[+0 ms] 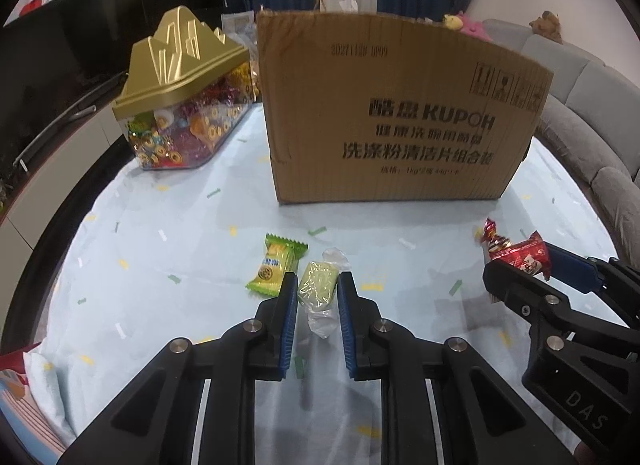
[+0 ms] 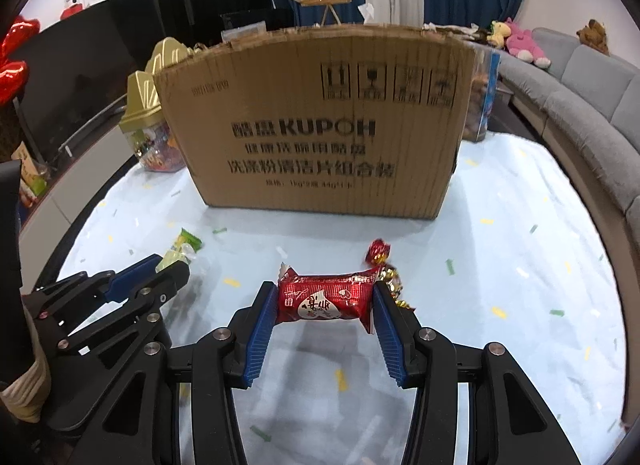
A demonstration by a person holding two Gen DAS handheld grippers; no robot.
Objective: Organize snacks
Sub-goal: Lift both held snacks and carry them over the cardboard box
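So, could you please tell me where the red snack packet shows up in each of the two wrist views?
Left wrist view: the red snack packet sits at the right edge, between the fingers of the right gripper.
Right wrist view: it is in the lower centre, clamped end to end by that same gripper.
Shared landmark: the cardboard box stands behind it in both.

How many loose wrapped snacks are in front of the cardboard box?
4: pale green candy in the left gripper, red packet in the right gripper, green packet and red-gold candy on the cloth. The box may hide more.
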